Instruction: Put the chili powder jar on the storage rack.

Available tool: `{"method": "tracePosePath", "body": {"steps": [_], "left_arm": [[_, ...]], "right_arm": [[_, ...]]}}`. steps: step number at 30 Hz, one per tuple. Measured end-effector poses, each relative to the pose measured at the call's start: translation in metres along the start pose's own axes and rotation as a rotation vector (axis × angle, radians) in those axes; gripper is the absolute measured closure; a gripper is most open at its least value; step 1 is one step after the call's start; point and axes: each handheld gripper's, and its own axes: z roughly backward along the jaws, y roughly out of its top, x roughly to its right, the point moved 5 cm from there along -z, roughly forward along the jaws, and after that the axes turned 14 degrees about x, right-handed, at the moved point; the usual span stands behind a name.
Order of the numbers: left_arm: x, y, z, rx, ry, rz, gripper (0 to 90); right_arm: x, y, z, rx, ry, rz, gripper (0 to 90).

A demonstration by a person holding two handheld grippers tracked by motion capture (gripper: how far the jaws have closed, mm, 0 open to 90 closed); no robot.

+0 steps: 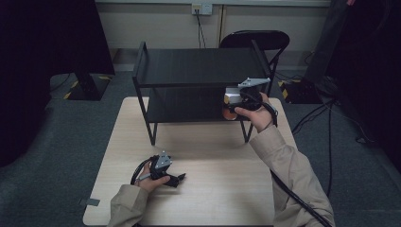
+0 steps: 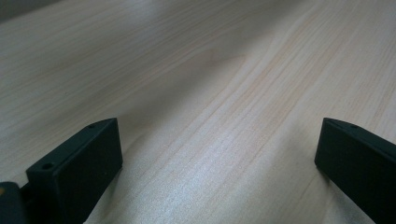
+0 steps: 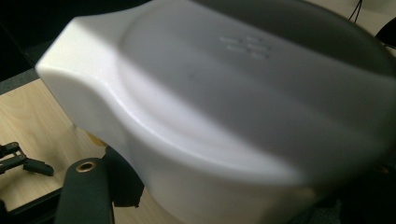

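Black jaws of the left gripper [image 2: 219, 158] stand wide apart with nothing between them, low over the pale wooden table [image 2: 201, 84]. From the high view this left gripper [image 1: 177, 178] rests on the table's near left part, held by the person's left hand [image 1: 147, 182], its cable looping behind it. At the right gripper [image 1: 230, 105], a white moulded plastic object [image 3: 233, 107] sits right against the camera, and its jaws appear to be closed on it, though the contact itself is hidden. The right hand [image 1: 255, 113] holds that gripper at the right end of the lower shelf of a black two-tier rack [image 1: 198, 68] standing on the table's far side. A black chair [image 1: 255, 40] stands behind the rack.
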Motion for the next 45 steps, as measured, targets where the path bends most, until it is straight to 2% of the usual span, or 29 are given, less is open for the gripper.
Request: {"method": "tracePosePath", "body": {"steps": [16,34,45], "left_arm": [[0.0,0.0,0.0,0.0,0.0,0.0,0.0],[0.0,0.0,0.0,0.0,0.0,0.0,0.0],[0.0001,0.0,0.0,0.0,0.0,0.0,0.0]], "right_arm": [[-0.0046,-0.0052,-0.0016,0.034,-0.035,0.02,30.7],[-0.0066,-0.0088,-0.0026,0.055,-0.05,0.032,30.2],[-0.0096,-0.0091,-0.0035,0.061,-0.058,0.033,18.7]]}}
